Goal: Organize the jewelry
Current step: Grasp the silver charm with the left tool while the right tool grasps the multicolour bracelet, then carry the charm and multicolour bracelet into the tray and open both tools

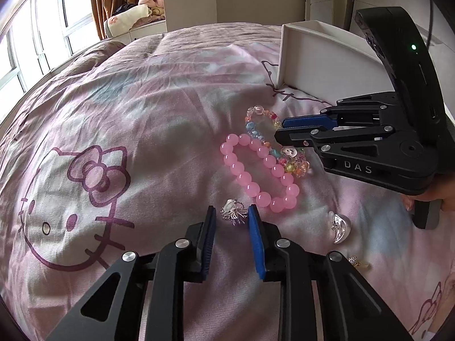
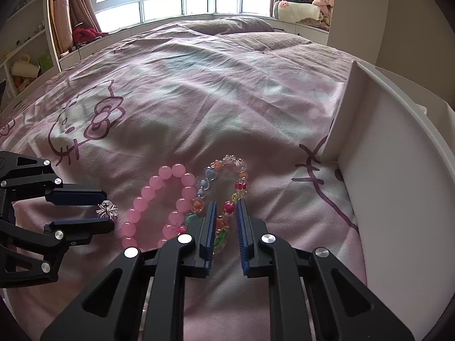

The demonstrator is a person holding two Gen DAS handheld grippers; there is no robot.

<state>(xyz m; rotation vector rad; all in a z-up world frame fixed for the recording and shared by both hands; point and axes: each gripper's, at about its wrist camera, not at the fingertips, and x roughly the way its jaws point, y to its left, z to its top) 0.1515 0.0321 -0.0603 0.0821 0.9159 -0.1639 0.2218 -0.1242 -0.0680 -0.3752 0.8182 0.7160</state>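
On the pink cartoon-cat bedspread (image 1: 128, 99) lies a small silver spider-shaped brooch (image 1: 233, 213), and my left gripper (image 1: 231, 209) is shut on it at the fingertips. The right wrist view shows the same left gripper (image 2: 108, 209) with the brooch (image 2: 106, 209) pinched between its blue pads. My right gripper (image 2: 227, 204) is shut on a multicoloured bead bracelet (image 2: 227, 160), and the left wrist view shows the right gripper (image 1: 280, 131) coming in from the right over that bracelet (image 1: 257, 112). A pink bead bracelet (image 1: 256, 170) lies against the multicoloured one.
A white open box (image 1: 327, 65) stands on the bed at the right, behind the jewelry, its wall (image 2: 384, 170) close to my right gripper. A silver crescent-shaped piece (image 1: 339, 227) and a small gold ring (image 1: 357, 261) lie near the front right. A person's hand (image 1: 438, 199) holds the right gripper's grip.
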